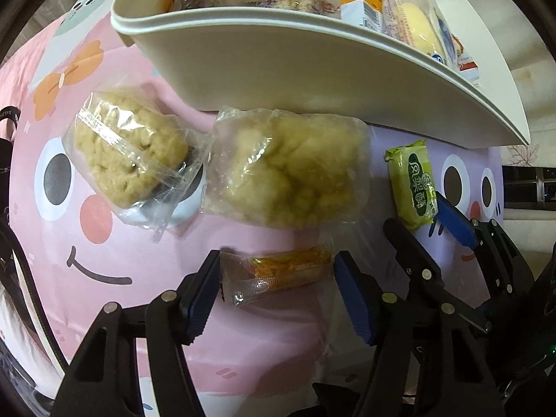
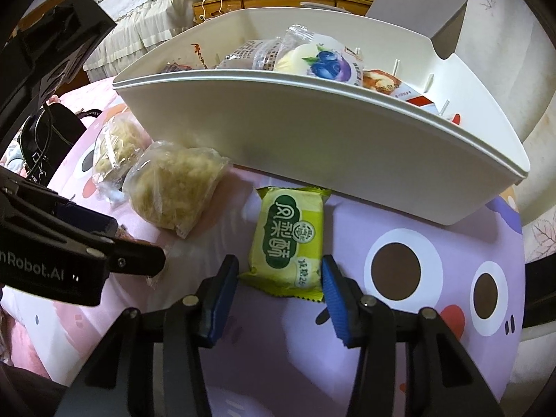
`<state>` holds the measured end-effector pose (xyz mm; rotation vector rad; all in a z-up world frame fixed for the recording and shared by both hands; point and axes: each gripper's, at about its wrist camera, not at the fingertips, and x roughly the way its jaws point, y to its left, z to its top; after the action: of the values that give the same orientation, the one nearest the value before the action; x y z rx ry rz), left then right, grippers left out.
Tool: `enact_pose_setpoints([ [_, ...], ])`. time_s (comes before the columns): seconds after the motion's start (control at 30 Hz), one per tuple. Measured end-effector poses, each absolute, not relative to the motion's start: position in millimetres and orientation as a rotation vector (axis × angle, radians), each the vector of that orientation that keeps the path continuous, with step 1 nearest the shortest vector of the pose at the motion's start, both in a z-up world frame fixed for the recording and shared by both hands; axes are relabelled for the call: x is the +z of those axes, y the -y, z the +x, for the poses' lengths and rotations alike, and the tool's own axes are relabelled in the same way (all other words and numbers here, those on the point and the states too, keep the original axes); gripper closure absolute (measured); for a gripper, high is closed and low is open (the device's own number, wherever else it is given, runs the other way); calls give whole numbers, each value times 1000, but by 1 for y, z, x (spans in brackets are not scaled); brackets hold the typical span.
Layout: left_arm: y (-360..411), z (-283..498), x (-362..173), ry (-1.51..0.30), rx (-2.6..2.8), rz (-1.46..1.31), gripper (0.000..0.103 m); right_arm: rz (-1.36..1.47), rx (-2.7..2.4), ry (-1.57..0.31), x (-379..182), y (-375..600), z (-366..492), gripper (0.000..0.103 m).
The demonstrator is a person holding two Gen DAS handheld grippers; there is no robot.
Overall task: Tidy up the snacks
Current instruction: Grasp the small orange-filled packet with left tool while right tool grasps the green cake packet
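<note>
While spread: both tools [image 1: 278, 278] [image 2: 279, 278], unloaded.

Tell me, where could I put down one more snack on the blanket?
Bare room lies right of the green pineapple cake, on the purple face below the white bin. Left of it is crowded: two clear-wrapped crumbly cakes and a small orange packet lie close together.

My grippers are black with blue pads [image 2: 335, 304]. Near me lies a lime-green packet [image 2: 290, 245] with dark green lettering. Left of it sit pale beige crumbly cakes [image 1: 285, 173] in clear wrap. The bin [image 2: 312, 139] is cream-white. The cloth [image 1: 114, 243] is pink and lilac with cartoon faces.
</note>
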<state>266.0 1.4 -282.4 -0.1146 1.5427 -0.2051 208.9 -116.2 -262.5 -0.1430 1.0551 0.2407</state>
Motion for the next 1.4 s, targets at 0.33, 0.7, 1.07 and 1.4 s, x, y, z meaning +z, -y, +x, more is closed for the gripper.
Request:
enact_pose_setpoints([
  [0.33,-12,254,-284,-1531,-215,-136,85,-117,231,-1059,-258,119,201,55],
  [0.7,-25,235,-268,-1514,-254,-179,65,-96,198,-1046,-250,126,188,56],
  [1.07,-5,221,-247,-1454,-456,12,49,-50,128,-1022,-240,139,177,56],
  [1.4,28,199,-248,-1388,-616,309,49,22,21,-1010,-231,156,156,56],
])
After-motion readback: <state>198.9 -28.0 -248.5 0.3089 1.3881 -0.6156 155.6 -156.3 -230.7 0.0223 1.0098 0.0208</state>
